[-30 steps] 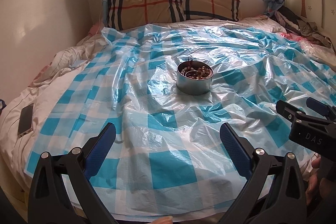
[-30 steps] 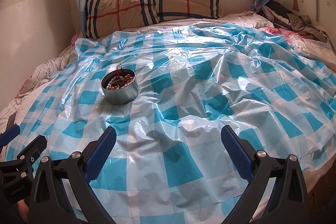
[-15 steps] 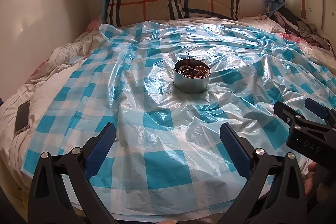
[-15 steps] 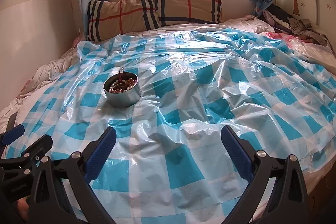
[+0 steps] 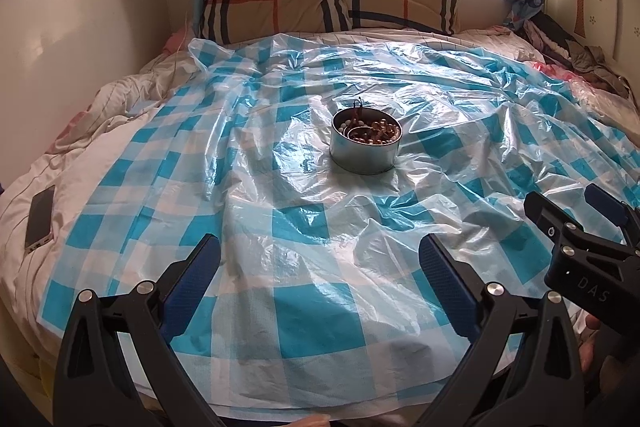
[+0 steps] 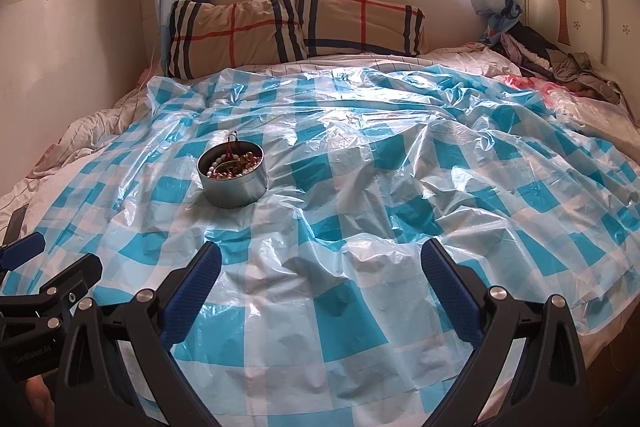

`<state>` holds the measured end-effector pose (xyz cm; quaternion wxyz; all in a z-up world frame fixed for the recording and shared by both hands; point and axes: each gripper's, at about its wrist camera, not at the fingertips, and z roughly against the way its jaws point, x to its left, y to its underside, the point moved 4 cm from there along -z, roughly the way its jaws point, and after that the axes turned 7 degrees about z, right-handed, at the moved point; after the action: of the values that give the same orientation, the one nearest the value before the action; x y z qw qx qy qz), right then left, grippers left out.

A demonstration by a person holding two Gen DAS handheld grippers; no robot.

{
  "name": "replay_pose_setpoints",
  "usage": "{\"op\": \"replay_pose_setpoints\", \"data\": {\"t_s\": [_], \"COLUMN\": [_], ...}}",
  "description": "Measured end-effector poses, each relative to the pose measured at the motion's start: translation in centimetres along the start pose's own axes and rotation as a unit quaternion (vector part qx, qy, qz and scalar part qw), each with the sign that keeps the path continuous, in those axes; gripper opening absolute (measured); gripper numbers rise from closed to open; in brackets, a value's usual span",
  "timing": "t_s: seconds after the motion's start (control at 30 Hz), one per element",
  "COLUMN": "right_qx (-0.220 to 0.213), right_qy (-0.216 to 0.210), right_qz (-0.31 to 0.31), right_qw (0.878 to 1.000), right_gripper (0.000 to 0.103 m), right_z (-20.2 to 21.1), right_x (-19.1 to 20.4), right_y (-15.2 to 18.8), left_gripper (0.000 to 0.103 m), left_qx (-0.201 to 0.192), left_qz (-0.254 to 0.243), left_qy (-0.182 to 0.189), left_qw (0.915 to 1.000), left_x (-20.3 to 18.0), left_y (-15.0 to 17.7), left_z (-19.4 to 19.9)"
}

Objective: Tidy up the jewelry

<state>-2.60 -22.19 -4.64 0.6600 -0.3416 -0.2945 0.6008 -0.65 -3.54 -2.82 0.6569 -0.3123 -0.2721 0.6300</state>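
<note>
A round silver tin (image 5: 365, 151) stands upright on the blue-and-white checked plastic sheet (image 5: 304, 267) in the middle of the bed; it also shows in the right wrist view (image 6: 233, 183). It holds beaded jewelry (image 5: 374, 131), brown and white beads with a dark cord sticking up at the back. My left gripper (image 5: 320, 259) is open and empty, well short of the tin. My right gripper (image 6: 320, 263) is open and empty, to the right of the tin and short of it. The right gripper also shows at the right edge of the left wrist view (image 5: 576, 211).
A phone (image 5: 40, 217) lies on the white bedding at the left edge. Plaid pillows (image 5: 328, 1) lean at the head under the window. A pile of clothes (image 6: 560, 67) sits at the far right. A wall runs along the left side.
Both cameras have tilted up and drawn back a little; the tin sits slightly lower in the frames. Both grippers stay open and empty.
</note>
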Motion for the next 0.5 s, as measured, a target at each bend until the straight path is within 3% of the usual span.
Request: {"op": "replay_pose_setpoints", "data": {"t_s": [0.17,0.5], "right_qx": [-0.002,-0.002], "right_qy": [0.002,0.003], "right_qz": [0.001,0.000], "right_qw": [1.000,1.000], "right_gripper": [0.096,0.096], "right_z": [0.1,0.1], "right_x": [0.0,0.0], "right_y": [0.0,0.0], "left_gripper": [0.095,0.095], "left_qx": [0.018,0.013], "left_qz": [0.004,-0.011], "left_qy": [0.001,-0.006], "left_qw": [0.9998,0.9998], "left_x": [0.2,-0.8], "left_y": [-0.3,-0.2], "left_z": [-0.7,-0.7]}}
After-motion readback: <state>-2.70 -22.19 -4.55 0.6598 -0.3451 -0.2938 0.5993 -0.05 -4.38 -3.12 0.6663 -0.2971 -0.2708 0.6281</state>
